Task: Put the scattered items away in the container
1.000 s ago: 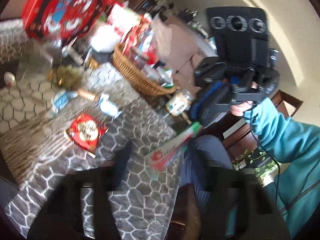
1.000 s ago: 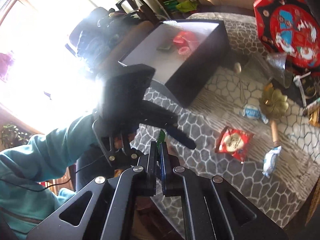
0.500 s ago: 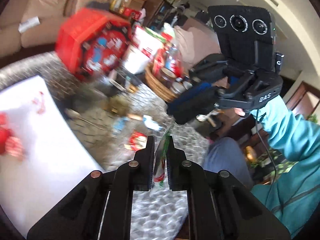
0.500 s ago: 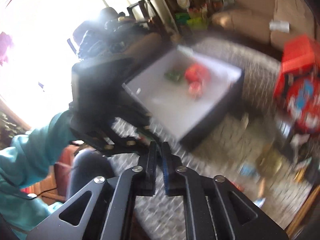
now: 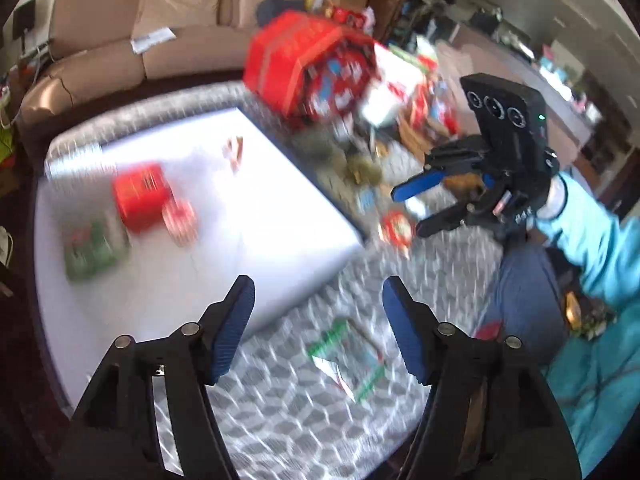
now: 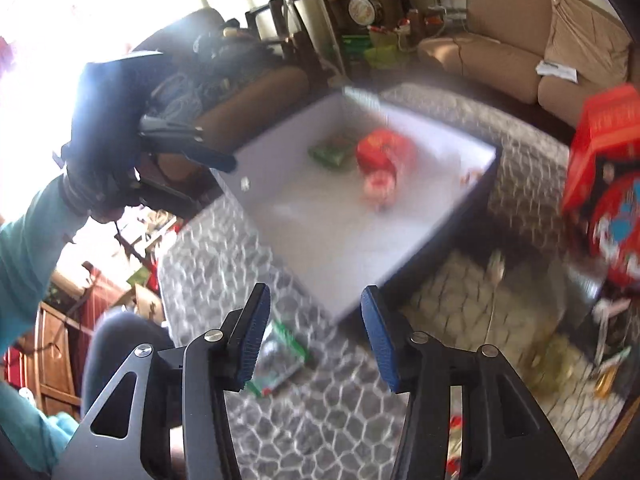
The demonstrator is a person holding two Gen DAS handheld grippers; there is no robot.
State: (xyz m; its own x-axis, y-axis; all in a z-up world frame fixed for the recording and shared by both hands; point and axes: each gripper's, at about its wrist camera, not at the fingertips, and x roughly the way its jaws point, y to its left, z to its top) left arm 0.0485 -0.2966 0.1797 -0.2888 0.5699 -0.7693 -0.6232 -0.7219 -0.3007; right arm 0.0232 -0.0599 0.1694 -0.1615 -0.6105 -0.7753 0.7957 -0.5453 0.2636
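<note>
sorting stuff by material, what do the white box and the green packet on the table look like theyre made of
White box: probably cardboard, matte, going by its thin, straight walls. Green packet: likely glossy plastic film, being flat with printed faces, though blur leaves it uncertain.

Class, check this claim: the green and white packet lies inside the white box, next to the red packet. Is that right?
Not quite. The green and white packet lies on the patterned tablecloth, outside the white box, near its corner. The left wrist view shows it. The red packet is indeed inside the box.

No legible text can be made out: print on the red hexagonal tin [image 5: 308, 68] and the green-and-white snack packet [image 5: 348, 360] is motion-blurred.
</note>
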